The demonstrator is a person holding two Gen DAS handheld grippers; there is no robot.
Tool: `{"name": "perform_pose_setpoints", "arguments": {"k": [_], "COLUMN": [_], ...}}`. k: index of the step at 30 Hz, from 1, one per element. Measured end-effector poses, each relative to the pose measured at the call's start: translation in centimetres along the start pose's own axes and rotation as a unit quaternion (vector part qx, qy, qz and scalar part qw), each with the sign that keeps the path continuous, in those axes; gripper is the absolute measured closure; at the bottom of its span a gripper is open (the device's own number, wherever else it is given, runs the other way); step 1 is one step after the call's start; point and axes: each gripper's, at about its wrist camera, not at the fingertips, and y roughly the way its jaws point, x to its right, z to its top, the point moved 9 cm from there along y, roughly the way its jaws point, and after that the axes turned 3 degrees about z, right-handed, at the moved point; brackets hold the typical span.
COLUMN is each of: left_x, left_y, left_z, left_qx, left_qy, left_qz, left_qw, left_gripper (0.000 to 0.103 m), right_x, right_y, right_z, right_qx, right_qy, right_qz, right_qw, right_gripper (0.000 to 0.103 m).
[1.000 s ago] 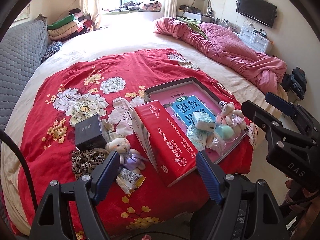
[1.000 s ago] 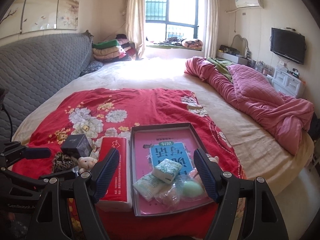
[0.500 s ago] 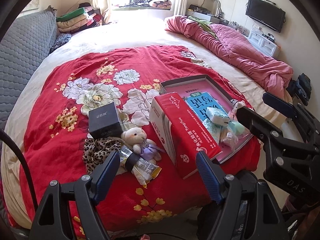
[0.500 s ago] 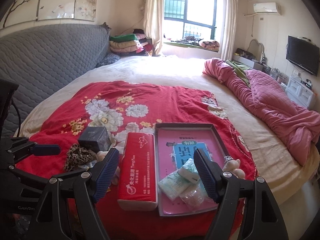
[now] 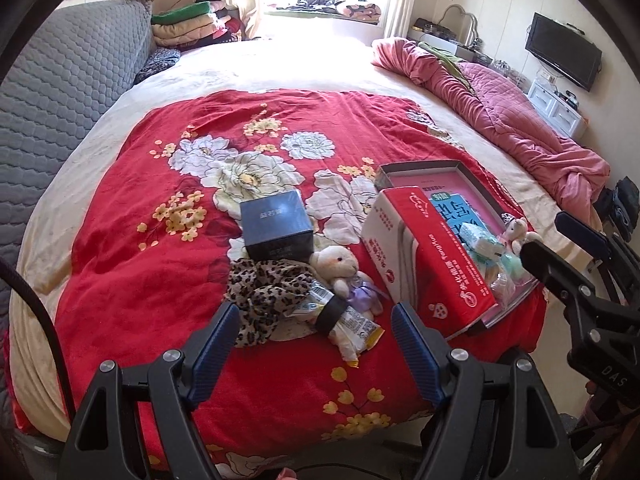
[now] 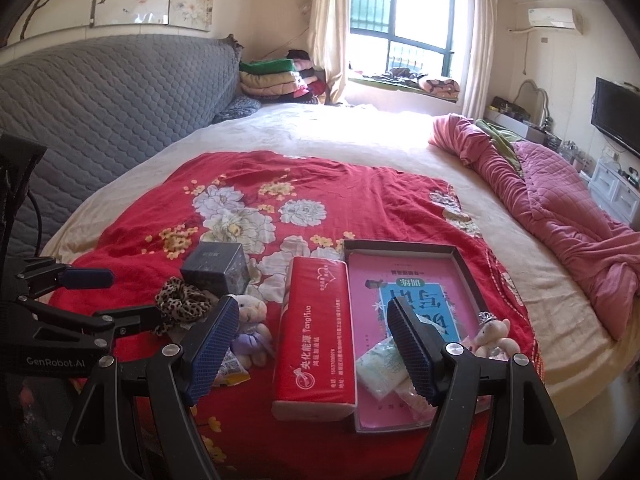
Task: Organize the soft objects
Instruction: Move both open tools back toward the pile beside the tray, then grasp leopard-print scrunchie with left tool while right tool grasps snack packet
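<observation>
On the red floral blanket (image 5: pixel 168 264) lie a leopard-print scrunchie (image 5: pixel 266 292), a small white plush bear (image 5: pixel 338 266) with a purple body, and a snack packet (image 5: pixel 352 326). My left gripper (image 5: pixel 316 346) is open and empty, just in front of them. A shallow tray (image 6: pixel 464 268) holds a pink book, tissue packs (image 6: pixel 382 366) and a small pink-dressed plush (image 6: pixel 492 338). My right gripper (image 6: pixel 314 346) is open and empty, hovering over the red tissue pack (image 6: pixel 316 332) and the tray's near end.
A dark blue box (image 5: pixel 276 226) stands behind the scrunchie. The red tissue pack (image 5: pixel 432 260) lies against the tray's left side. A pink quilt (image 5: pixel 520 120) is bunched at the right. A grey quilted headboard (image 5: pixel 52 92) runs along the left.
Both grippers have swung to the left; the scrunchie, bear and snack packet now sit centred before my left gripper. Nothing was picked up and both stay open.
</observation>
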Motion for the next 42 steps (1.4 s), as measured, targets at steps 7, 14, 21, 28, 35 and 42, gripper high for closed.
{"name": "perform_pose_setpoints", "arguments": {"k": [7,14,21,28,35,42], "left_x": [-3.5,-5.3,-6.4,-7.1,-7.9,-8.5], "left_y": [1.2,2.2,3.7,5.8,7.8,9.5], "left_z": [-0.8,-1.5,-2.5,-3.2,-3.7,-3.8], "left_qx": [-0.005,-0.01,-0.016,-0.03,-0.041,-0.049], "left_qy": [-0.02,-0.032,-0.039,-0.049,-0.056,-0.061], "left_qz": [0.021,0.02,0.012,0.008,0.004,-0.004], "left_qw": [0.9996,0.9992,0.999,0.9983,0.9976,0.9969], "left_gripper": [0.025,0.025,0.025,0.025,0.025,0.025], "right_x": [-1.8,-4.4,-7.2,-9.0,-10.6,-11.6], "right_y": [1.4,2.9,4.3,6.3,8.1,10.1], "right_z": [-0.4,-1.5,-3.0,-4.6,-6.1,-7.1], "right_qx": [-0.007,-0.022,-0.035,-0.054,-0.071,-0.085], "right_qy": [-0.013,-0.036,-0.065,-0.087,-0.101,-0.115], "right_qz": [0.018,0.036,0.056,0.062,0.076,0.076], "right_qw": [1.0,0.998,0.996,0.993,0.989,0.987], "right_gripper": [0.025,0.025,0.025,0.025,0.025,0.025]}}
